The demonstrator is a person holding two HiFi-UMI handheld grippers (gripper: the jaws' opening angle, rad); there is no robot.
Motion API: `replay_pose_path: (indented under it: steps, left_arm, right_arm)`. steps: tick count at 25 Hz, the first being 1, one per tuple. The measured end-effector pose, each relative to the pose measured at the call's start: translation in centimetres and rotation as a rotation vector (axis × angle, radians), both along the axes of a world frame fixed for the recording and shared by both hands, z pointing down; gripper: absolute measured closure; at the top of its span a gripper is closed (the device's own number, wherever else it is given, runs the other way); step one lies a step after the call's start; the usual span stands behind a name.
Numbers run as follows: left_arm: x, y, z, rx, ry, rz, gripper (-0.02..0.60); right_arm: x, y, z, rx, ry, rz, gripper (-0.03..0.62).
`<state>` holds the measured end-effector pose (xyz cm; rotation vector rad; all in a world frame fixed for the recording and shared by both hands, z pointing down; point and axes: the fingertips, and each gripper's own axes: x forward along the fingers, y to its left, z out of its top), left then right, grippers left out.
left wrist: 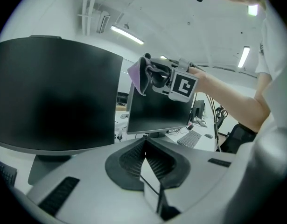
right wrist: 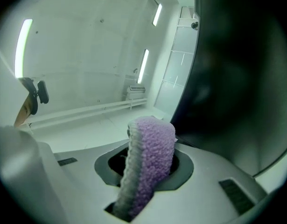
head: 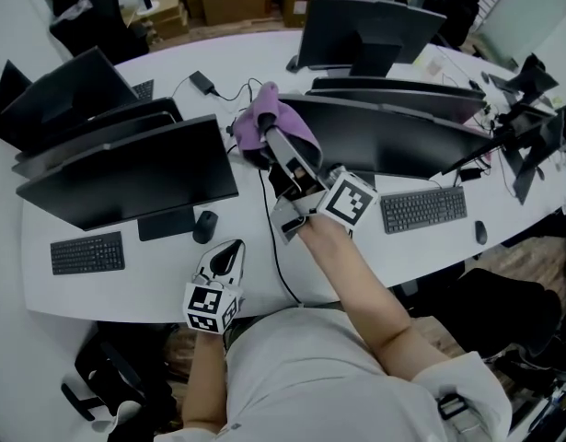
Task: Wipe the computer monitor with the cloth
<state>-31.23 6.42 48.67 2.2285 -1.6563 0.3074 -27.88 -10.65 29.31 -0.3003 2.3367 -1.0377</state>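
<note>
In the head view, the right claw [head: 281, 150] is holding a purple cloth [head: 262, 116] at the top left corner of the middle monitor [head: 393, 141]. The left claw [head: 225, 258] is idling over the tabletop's [head: 154, 284] near edge.

In the left gripper view, its jaws are meeting on nothing.

In the right gripper view, the jaws are pinching the cloth, with the dark screen just to the right.

The wiping step seems to be starting. The next move is calling for a steady sweep rightward across the screen.

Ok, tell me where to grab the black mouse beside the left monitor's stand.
Probably pinch the black oval computer mouse across its long sides, coming down from above: it lies flat on the white desk, and the dark monitor stand sits close beside it.
</note>
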Motion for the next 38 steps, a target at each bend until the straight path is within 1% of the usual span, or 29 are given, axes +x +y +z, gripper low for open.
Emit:
replay_pose_path:
  steps: [5,7,11,17,21,26,30,33,38]
  left_arm:
    - [2.0,0.5,-1.2,0.021,-0.008,-0.005,0.58]
    - [3.1,0.7,-1.6,0.025,-0.005,-0.003,0.58]
    - [5.6,1.1,-2.5,0.035,0.002,0.013,0.58]
    - [9.5,1.0,-4.2,0.071,0.009,0.063,0.58]
    - [11.7,0.5,-5.1,0.092,0.029,0.092,0.58]
    - [14.1,-0.5,-6.2,0.116,0.03,0.136,0.58]
    - [16.1,-1.1,-6.4,0.122,0.032,0.176,0.58]
    - [17.5,-1.4,-6.5,0.121,0.052,0.204,0.58]
    - [19.8,-1.6,-6.4,0.121,0.06,0.257,0.578]
  right_arm:
    - [3.6,1.2,-1.1,0.01,-0.023,0.003,0.5]
    - [5.4,1.6,-1.3,0.031,-0.005,0.012,0.5]
    - [8.9,3.0,-0.9,0.083,0.064,0.034,0.499]
    - [14.3,5.7,1.4,0.183,0.23,0.094,0.495]
    - [17.5,7.5,3.0,0.272,0.367,0.135,0.494]
    - [21.3,9.7,5.6,0.351,0.544,0.179,0.494]
    - [23.9,11.3,7.5,0.39,0.648,0.198,0.494]
    - [25.7,12.3,8.8,0.412,0.723,0.217,0.494]
    - [28.4,13.3,10.7,0.417,0.809,0.245,0.494]
